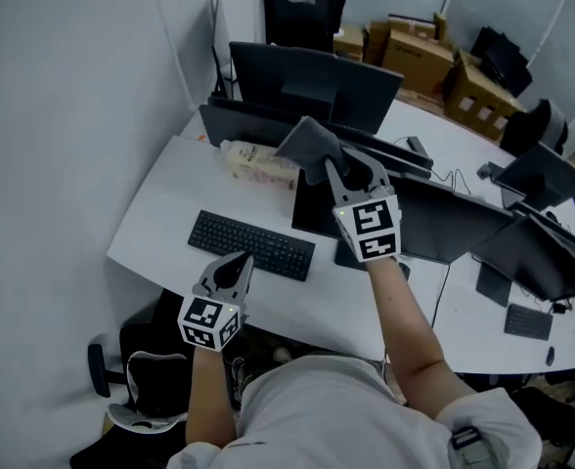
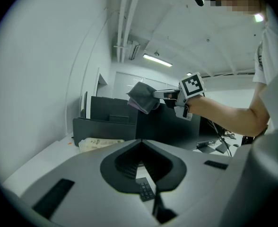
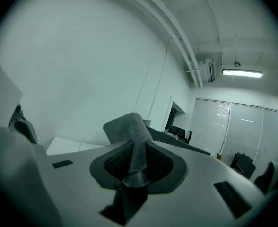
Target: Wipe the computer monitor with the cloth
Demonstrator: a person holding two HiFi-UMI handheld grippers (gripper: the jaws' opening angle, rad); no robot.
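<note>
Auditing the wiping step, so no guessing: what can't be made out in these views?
Head view: whether the cloth touches the monitor; the right gripper and the cloth cover the meeting point.
Head view: smudges on the monitor; it is too dark and seen too steeply.
Right gripper view: the monitor's face; the cloth and the gripper body block it.
Head view: print on the package; too small.

cloth (image 1: 310,143) grey | monitor (image 1: 434,228) black | keyboard (image 1: 251,244) black | desk (image 1: 155,213) white | cardboard boxes (image 1: 420,57) brown
</note>
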